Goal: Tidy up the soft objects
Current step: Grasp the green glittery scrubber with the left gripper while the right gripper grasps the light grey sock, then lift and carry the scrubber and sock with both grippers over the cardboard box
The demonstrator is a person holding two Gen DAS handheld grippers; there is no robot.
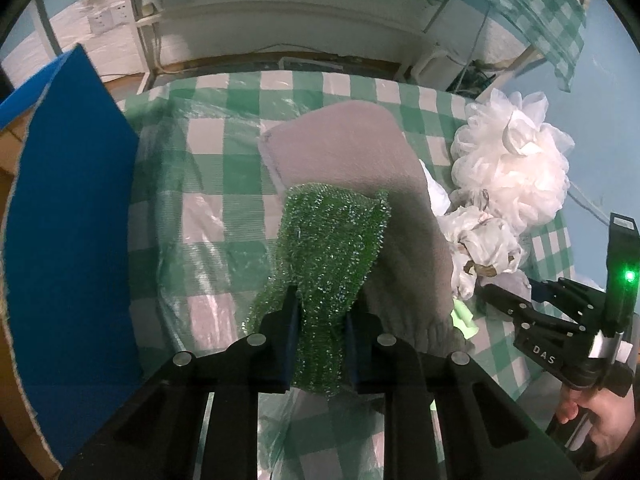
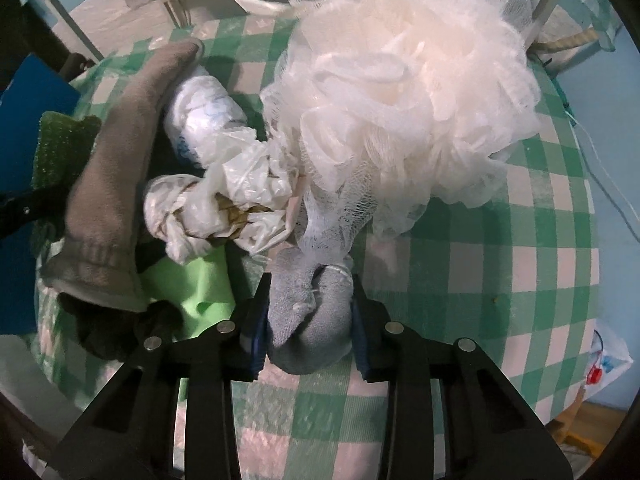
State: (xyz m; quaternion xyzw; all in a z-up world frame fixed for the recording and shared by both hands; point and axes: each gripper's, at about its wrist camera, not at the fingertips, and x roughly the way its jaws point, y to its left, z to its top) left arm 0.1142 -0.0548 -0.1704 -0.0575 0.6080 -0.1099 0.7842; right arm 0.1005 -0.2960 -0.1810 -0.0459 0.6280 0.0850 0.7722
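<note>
While both grippers point steeply down at the checked green-and-white tablecloth, each has its pads pressed on a separate soft item. The left gripper pinches the near end of a glittery green scouring pad; the rest of the pad lies partly across a grey sock and partly on the cloth. Gripping at the end rather than the middle would let the pad peel off the sock without dragging it along.

The right gripper is clamped on a bundled blue-grey cloth — possibly a rolled sock or small towel; the view does not settle which. White netting from the peach-white mesh bath pouf drapes over the top of this bundle, so a lift here risks snagging the pouf's trailing mesh.

Between the two grips sits the unsorted heap: a crumpled white plastic bag, a rolled white item with blue print, a lime-green cloth and a dark fabric piece tucked under the sock's cuff. A blue board stands to the left edge of the table — likely the wall of a receiving bin, though its interior is not in view.

Assessment: both items are secured but not yet raised; sorting is at an early stage, most pieces still being heaped together.
</note>
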